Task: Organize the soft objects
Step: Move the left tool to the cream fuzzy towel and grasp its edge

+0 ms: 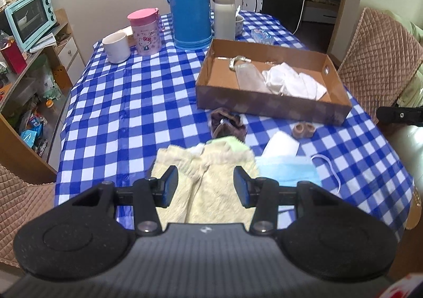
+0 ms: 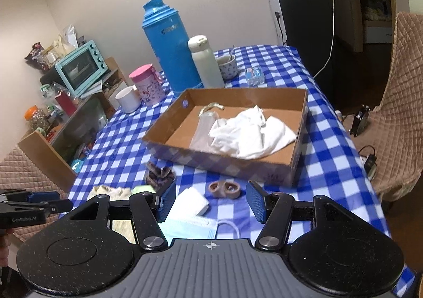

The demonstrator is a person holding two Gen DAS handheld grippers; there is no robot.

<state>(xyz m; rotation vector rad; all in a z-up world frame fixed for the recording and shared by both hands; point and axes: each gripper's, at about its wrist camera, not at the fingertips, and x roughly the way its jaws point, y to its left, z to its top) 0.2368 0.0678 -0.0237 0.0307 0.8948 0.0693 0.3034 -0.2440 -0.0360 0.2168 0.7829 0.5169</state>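
While hovering, left claw (image 1: 205, 186): apart, empty, over yellow towel (image 1: 203, 179)
Right claw (image 2: 211, 201): apart, empty, above surgical mask (image 2: 190, 228)
Cardboard tray (image 2: 232, 165): mid-counter (image 2: 330, 165), white cloth (image 2: 251, 134) inside
Room: bare checks left of tray

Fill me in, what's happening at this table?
A person is sorting soft items into a cardboard box with two hand-held grippers. The left hand-held gripper hangs open over a yellow towel; the right hand-held gripper is open above a blue face mask and a folded white cloth. Neither holds anything. White fabric and a clear pouch already lie in the box; a brown scrunchie and a brown fabric piece are outside it.
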